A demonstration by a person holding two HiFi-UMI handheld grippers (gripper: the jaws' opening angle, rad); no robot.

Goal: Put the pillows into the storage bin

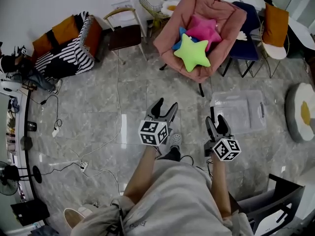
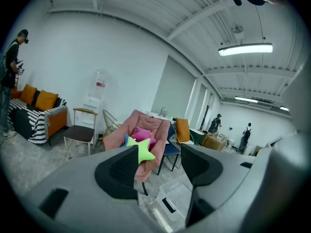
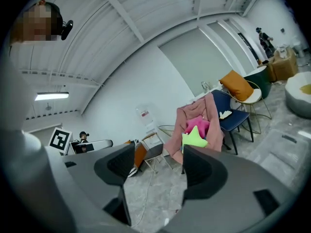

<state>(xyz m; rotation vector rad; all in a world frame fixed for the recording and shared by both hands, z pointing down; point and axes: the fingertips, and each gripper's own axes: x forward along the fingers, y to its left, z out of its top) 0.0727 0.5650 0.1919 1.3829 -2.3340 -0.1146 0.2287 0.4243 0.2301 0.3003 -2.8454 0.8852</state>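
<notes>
Grey floor (image 1: 98, 117); pillows (image 1: 196, 42) well beyond grippers (image 1: 165, 105) (image 1: 216, 118)

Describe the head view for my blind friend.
A person's left tool and right tool, both open and empty, hover over a grey floor. Green, pink and blue star-shaped pillows lie on a pink armchair near a clear plastic storage bin.

Pillows (image 1: 197, 45) lie piled on armchair (image 1: 216, 11), far centre. Storage bin (image 1: 238, 111) sits on floor (image 1: 98, 112), nearer than the armchair and slightly right of it. Side chair (image 1: 124, 33) stands left of armchair, sofa (image 1: 69, 43) further left. Second chair (image 1: 246, 38) stands just right of armchair.
</notes>
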